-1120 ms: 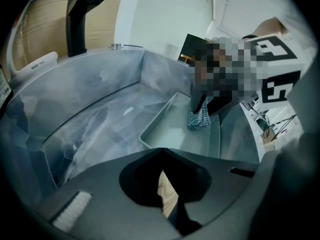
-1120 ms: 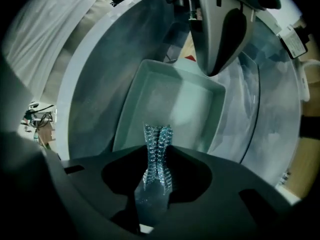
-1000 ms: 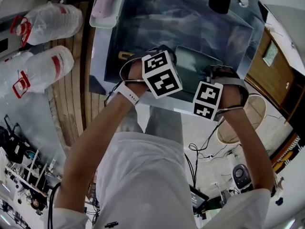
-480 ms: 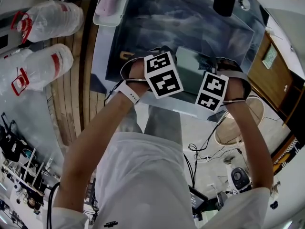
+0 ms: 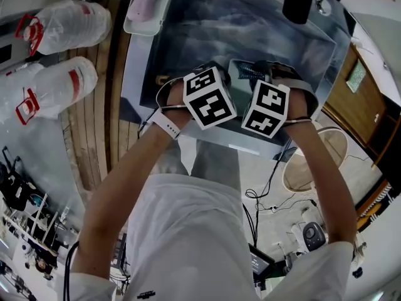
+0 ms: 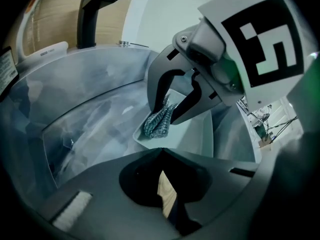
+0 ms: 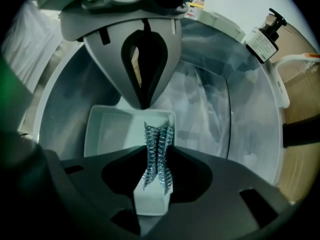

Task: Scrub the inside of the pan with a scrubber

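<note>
Right gripper (image 7: pixel 158 151): jaws clamped on metallic mesh scrubber (image 7: pixel 159 134), which stands upright just over near rim of white rectangular pan (image 7: pixel 107 129). Pan sits on floor of grey sink (image 7: pixel 65 99). Left gripper (image 7: pixel 143 104) opposite, jaws closed at pan's far rim; pump bottle (image 7: pixel 265 39) on sink's right edge.

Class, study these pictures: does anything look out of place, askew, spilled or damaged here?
Nothing stands out. The right gripper pinches the mesh scrubber in its tongs over the rectangular pan, which the left gripper grips by what seems its tan handle, in the sink. No spill or damage shows.
</note>
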{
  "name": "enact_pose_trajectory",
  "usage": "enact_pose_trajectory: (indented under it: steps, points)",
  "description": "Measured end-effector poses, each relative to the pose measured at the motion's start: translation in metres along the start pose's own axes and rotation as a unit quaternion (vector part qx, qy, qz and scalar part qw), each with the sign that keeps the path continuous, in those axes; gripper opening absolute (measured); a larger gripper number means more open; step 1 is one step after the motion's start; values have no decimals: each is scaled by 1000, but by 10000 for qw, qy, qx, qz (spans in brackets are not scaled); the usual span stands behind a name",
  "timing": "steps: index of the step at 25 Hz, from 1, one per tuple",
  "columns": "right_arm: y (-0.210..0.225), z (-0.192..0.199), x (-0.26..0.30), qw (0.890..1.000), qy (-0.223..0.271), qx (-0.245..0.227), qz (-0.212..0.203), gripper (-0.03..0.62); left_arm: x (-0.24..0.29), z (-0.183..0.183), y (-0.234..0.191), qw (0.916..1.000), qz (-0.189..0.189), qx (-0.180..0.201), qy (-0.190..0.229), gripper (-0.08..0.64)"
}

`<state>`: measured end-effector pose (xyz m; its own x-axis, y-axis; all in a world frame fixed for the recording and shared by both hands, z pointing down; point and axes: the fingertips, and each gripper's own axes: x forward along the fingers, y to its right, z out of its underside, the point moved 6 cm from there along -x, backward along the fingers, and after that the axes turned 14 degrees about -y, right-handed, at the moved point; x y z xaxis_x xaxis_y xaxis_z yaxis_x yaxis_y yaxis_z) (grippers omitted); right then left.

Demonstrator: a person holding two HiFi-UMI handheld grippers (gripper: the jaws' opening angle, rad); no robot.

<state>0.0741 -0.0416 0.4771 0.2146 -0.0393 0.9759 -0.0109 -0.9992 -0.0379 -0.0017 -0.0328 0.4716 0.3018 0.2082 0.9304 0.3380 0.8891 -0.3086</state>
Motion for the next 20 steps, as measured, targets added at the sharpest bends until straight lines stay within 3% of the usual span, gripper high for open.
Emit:
enact_pose_trajectory:
  steps: [10,20]
  points:
    - [4,-17,-12,9985,542,45,64,115,-6,2,0,9999,61,-101,76,-6]
    - [4,19,-84,9855,1159,1008,724,115,-66,5,5,9966,-288,-465,621,-6]
